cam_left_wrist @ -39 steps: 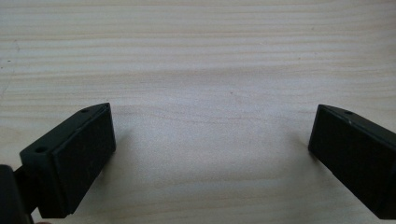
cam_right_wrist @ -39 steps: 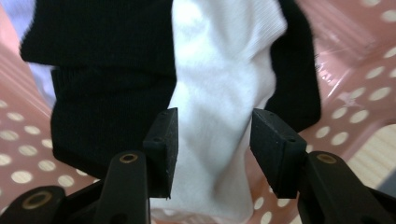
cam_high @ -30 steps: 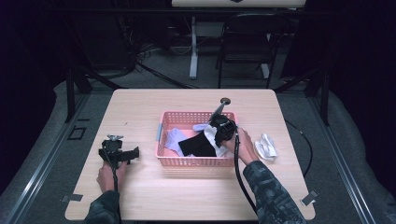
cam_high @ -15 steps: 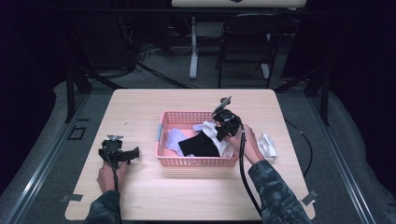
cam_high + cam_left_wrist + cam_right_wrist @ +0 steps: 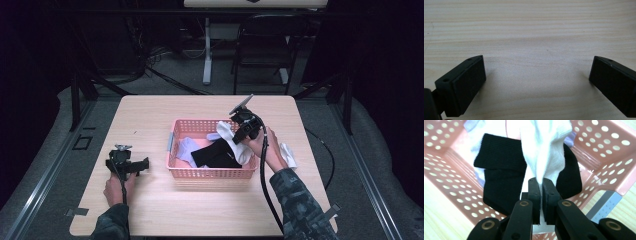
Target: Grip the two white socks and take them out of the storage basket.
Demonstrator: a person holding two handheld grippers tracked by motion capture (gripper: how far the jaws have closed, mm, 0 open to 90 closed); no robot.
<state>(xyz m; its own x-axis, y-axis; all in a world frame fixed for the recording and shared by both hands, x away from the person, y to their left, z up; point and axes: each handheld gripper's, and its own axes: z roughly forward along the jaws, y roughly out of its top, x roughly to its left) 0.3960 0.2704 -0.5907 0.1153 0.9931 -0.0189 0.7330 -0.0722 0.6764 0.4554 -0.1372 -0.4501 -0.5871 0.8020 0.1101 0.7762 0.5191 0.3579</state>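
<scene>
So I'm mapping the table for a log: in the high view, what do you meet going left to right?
Left gripper → pink basket → black sock → right gripper → white sock on the table.

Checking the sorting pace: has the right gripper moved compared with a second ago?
Yes. The right gripper, shut on the white sock, has shifted slightly toward the pink basket's right rim, and its tilt changed.

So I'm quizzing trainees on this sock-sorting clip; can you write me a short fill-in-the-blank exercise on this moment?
1. The right gripper is shut on a ____ sock.
2. That sock hangs over a pink ____.
3. Under it lies a sock coloured ____.
4. The left gripper rests on the table with its jaws ____.

Missing words: white; basket; black; open
</scene>
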